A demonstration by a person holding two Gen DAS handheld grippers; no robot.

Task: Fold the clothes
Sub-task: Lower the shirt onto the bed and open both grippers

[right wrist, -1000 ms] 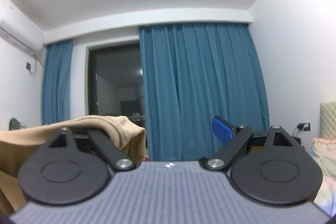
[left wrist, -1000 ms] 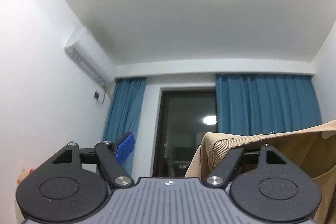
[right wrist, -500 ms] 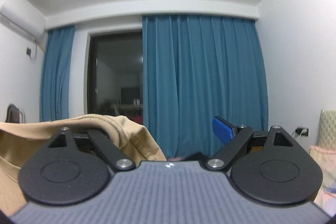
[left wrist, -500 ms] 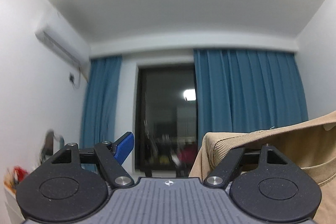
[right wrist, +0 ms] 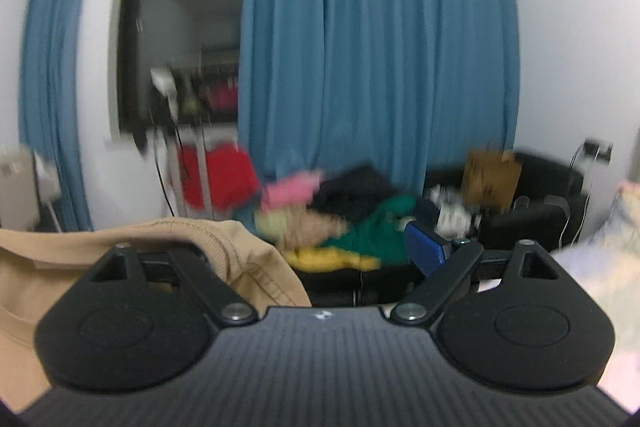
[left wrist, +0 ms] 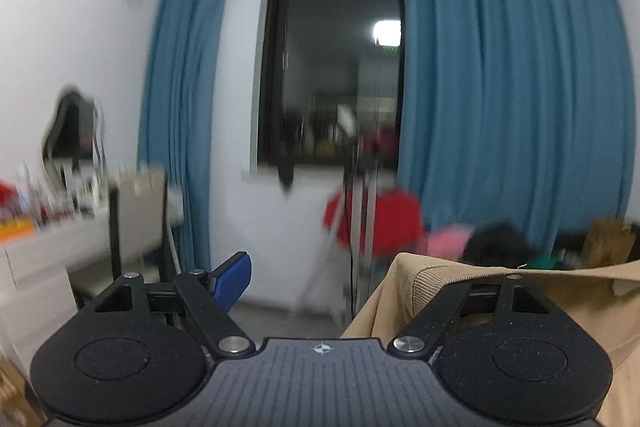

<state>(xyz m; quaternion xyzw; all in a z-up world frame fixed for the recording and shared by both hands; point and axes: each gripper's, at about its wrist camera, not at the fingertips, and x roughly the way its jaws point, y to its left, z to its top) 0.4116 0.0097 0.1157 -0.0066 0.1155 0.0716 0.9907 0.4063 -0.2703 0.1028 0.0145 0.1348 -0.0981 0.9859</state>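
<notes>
While the tan garment point(left wrist: 520, 291) stretches sideways across lower right (left view) and lower left point(right wrist: 60, 267), draped over one finger of each tongs point(left wrist: 320, 275) point(right wrist: 320, 251), both stand apart; left has just been opening.

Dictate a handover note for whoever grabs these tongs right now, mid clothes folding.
Left tongs: open, jaws have just been opening, nothing clamped; the tan garment hangs over the inner finger only.
Right tongs: open; the same garment hangs over its inner finger.
Done: garment is up, spanning both tongs.
Left: lay it flat and fold it; no fold shows yet. The clothes pile ahead is untouched.
</notes>
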